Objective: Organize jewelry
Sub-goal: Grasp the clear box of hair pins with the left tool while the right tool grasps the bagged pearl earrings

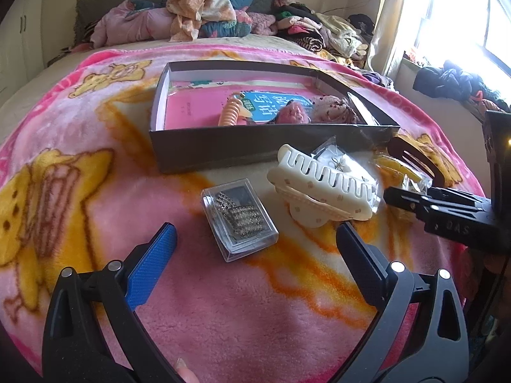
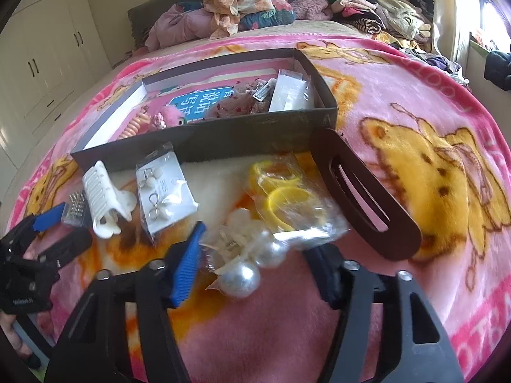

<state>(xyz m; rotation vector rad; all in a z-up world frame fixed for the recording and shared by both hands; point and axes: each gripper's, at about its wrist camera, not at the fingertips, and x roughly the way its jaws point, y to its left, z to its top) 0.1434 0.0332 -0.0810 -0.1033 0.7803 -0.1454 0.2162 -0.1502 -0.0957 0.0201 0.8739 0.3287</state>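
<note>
Right hand-held gripper [image 2: 254,263] first: its jaws are set fairly wide around a pearl hair piece [image 2: 246,260] lying on the pink blanket [image 2: 255,335] – whether the pads actually touch it I can't tell, the view is blurry there. At 12 o'clock from the pearls sits a clear bag of yellow hoops [image 2: 282,199], with a brown hair clip [image 2: 367,191] at 2 o'clock. Left hand-held gripper [image 1: 255,242] hangs wide open and empty, a clear box of rhinestone pieces [image 1: 239,218] between its fingertips. White claw clip [image 1: 322,185] lies at 1 o'clock from that box. Grey cardboard box [image 1: 223,146] sits at 12 o'clock – scrunchies and a coil tie already inside.
</note>
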